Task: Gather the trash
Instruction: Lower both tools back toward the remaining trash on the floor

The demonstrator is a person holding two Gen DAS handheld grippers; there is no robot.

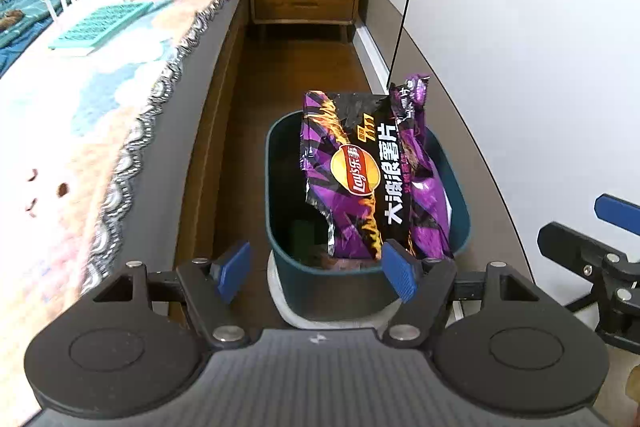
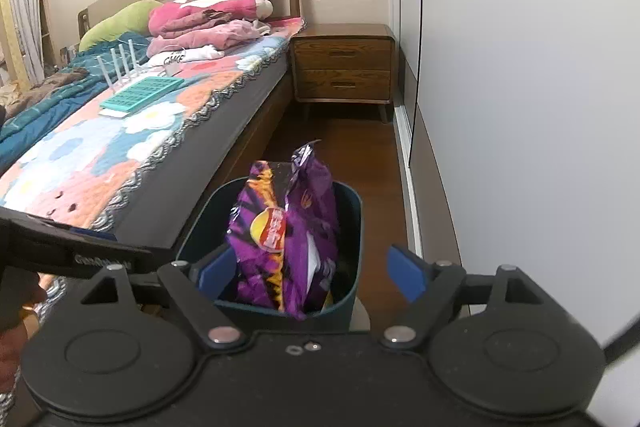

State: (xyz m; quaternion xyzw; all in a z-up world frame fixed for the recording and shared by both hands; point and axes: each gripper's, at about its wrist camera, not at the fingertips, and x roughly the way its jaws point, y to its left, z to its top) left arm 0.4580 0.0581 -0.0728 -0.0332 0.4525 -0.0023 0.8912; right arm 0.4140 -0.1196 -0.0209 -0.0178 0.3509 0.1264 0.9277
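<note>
A crumpled purple Lay's chip bag [image 1: 360,175] stands upright inside a dark teal bin [image 1: 276,187] on the wood floor, its top sticking out above the rim. My left gripper [image 1: 316,273] hovers open just over the bin's near rim, with nothing pressed between its blue pads. In the right wrist view the same bag [image 2: 288,227] fills the bin [image 2: 352,227]. My right gripper [image 2: 312,277] is open above the near edge, its pads clear of the bag. One finger [image 1: 576,243] of the right gripper shows at the right edge of the left wrist view.
A bed with a flowered cover [image 1: 100,107] runs close along the bin's left side. On it lie a teal tray [image 2: 140,93] and folded pink clothes [image 2: 200,23]. A wooden nightstand [image 2: 344,67] stands beyond the bin. A white wardrobe front [image 2: 520,107] borders the right.
</note>
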